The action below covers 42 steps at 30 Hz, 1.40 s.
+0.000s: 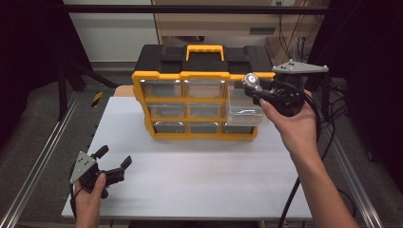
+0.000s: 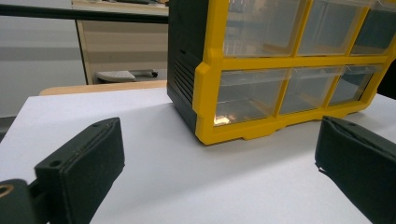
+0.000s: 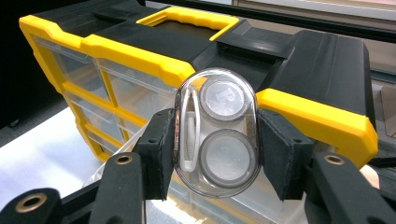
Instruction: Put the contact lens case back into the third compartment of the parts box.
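- Right gripper (image 3: 215,135), centre frame in its own view, clamps a clear oval case (image 3: 215,133) between both pads, above the organiser's (image 1: 204,71) pulled-out drawer (image 1: 244,114).
- Left gripper (image 1: 114,161), lower left of the high view, rests open and empty on the white table (image 1: 199,175).

White tabletop (image 1: 199,185) sits in a dark frame: black curtain (image 1: 28,57) on both sides, metal rails (image 1: 38,161) along the left and right edges, a black bar (image 1: 190,8) overhead. Behind, a pale wall (image 1: 109,33) and a light wooden cabinet (image 1: 214,21), with cables (image 1: 297,42) hanging at the right. Grey floor (image 1: 47,102) beyond the table; lighting even, soft glare on the tabletop.
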Tool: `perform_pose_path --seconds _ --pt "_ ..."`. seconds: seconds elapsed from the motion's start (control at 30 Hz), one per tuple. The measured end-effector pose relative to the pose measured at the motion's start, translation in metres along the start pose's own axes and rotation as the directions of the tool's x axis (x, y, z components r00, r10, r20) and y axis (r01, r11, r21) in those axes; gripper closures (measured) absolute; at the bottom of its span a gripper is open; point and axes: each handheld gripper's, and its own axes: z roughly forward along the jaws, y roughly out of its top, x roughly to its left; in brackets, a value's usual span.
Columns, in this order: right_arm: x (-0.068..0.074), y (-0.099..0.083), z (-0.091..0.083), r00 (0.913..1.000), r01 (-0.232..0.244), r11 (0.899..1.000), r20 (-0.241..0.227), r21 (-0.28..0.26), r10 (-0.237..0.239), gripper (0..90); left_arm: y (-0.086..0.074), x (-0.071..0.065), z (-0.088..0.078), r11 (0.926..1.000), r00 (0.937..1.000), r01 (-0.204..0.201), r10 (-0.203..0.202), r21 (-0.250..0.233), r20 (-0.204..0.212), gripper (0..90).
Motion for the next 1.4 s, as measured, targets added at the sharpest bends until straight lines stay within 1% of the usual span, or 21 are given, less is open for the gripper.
perform_pose_path --seconds 0.2,0.37,0.67,0.83,0.9,0.93,0.97,1.03,1.13,1.2,1.27,1.3,1.33,1.4 --pt "0.001 -0.004 0.0 1.0 0.007 1.0 -0.007 0.016 -0.006 49.1 0.0 0.0 0.0 1.0 1.0 -0.001 0.001 0.001 0.0 1.3" --pt "0.0 -0.003 -0.001 0.9999 0.005 1.0 -0.011 0.024 -0.005 49.1 0.0 0.0 0.0 1.0 1.0 -0.002 0.002 0.001 0.001 1.3" --pt "0.001 -0.004 -0.001 0.9998 0.015 0.999 -0.015 0.04 -0.015 49.1 0.0 -0.001 0.0 1.0 1.0 -0.005 0.005 0.002 0.002 1.3" --pt "0.0 -0.002 0.0 0.9998 0.013 0.999 -0.014 0.042 -0.012 49.0 0.0 0.0 0.0 1.0 1.0 -0.003 0.003 0.003 0.001 1.3" --pt "0.0 -0.001 0.002 0.9998 0.006 0.999 -0.021 0.046 -0.005 48.9 0.0 0.0 0.0 1.0 1.0 -0.001 0.001 0.001 -0.001 1.3" --pt "0.0 -0.001 0.002 0.9996 0.004 0.999 -0.027 0.046 -0.003 47.3 0.0 0.0 -0.001 1.0 1.0 -0.001 0.001 -0.002 -0.001 1.3" --pt "0.001 0.0 0.001 0.9996 -0.004 0.999 -0.028 0.039 0.005 44.0 0.001 0.0 -0.001 1.0 1.0 -0.002 0.002 -0.001 -0.001 1.3" --pt "0.002 0.002 -0.002 0.9996 -0.008 1.0 -0.028 0.024 0.008 41.6 0.001 -0.001 -0.001 1.0 1.0 -0.003 0.003 -0.003 -0.002 1.3" --pt "0.004 0.004 -0.006 0.9996 -0.013 1.0 -0.024 0.006 0.014 35.0 0.001 -0.001 -0.002 1.0 1.0 0.001 -0.001 -0.005 -0.002 1.3" --pt "0.004 0.005 -0.008 0.9997 -0.015 1.0 -0.018 -0.026 0.015 32.9 0.001 -0.001 -0.001 1.0 1.0 0.003 -0.003 -0.004 -0.001 1.3" --pt "0.004 0.004 -0.008 0.9995 -0.027 0.997 -0.021 -0.069 0.025 29.2 0.001 -0.001 -0.002 1.0 1.0 0.001 -0.001 -0.004 -0.002 1.3" --pt "0.004 0.004 -0.008 0.9993 -0.032 0.997 -0.022 -0.077 0.03 27.1 0.001 -0.001 -0.002 1.0 1.0 0.001 -0.001 -0.006 -0.003 1.3" --pt "0.004 0.004 -0.008 0.9993 -0.032 0.996 -0.022 -0.084 0.03 25.4 0.001 -0.001 -0.003 1.0 1.0 0.001 -0.001 -0.008 -0.004 1.3" --pt "0.005 0.003 -0.006 0.9998 -0.015 0.993 -0.012 -0.114 0.014 19.4 0.001 -0.001 -0.003 1.0 1.0 0.001 -0.001 -0.006 -0.006 1.3"
